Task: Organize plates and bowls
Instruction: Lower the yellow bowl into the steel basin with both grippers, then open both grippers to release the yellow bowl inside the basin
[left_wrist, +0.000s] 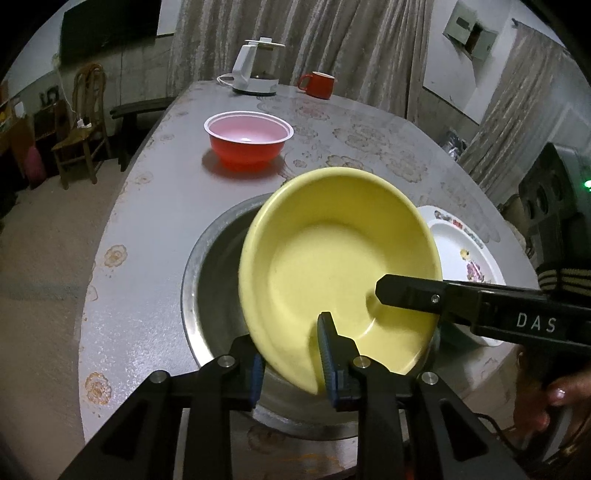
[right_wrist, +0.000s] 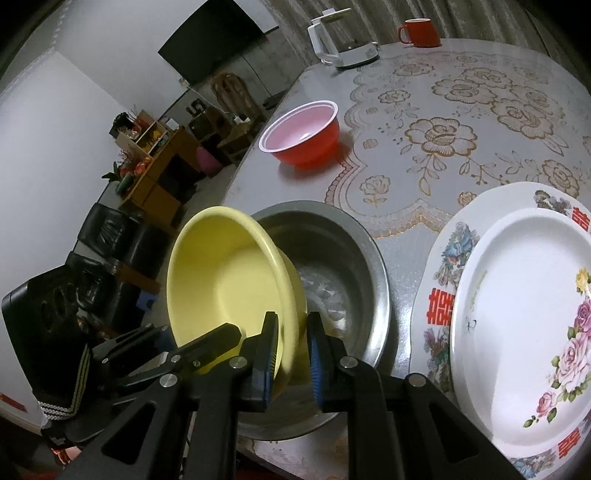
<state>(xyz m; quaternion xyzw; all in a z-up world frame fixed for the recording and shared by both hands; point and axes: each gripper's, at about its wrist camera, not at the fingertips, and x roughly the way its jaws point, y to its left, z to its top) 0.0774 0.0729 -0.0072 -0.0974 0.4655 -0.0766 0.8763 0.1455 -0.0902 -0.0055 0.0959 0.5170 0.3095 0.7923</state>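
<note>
You are holding the yellow bowl (left_wrist: 340, 258) tilted over the steel bowl (right_wrist: 343, 258), both grippers' fingers clamped on its rim; the red bowl (left_wrist: 248, 142) near the bench's far edge is waiting.

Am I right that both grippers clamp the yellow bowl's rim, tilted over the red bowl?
Not quite. Both the left gripper and right gripper clamp the yellow bowl, but the left wrist view shows it tilted over the steel basin; the red bowl stands apart.

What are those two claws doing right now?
Left gripper: closed on the yellow bowl's rim.
Right gripper: closed on the same bowl's rim.
</note>
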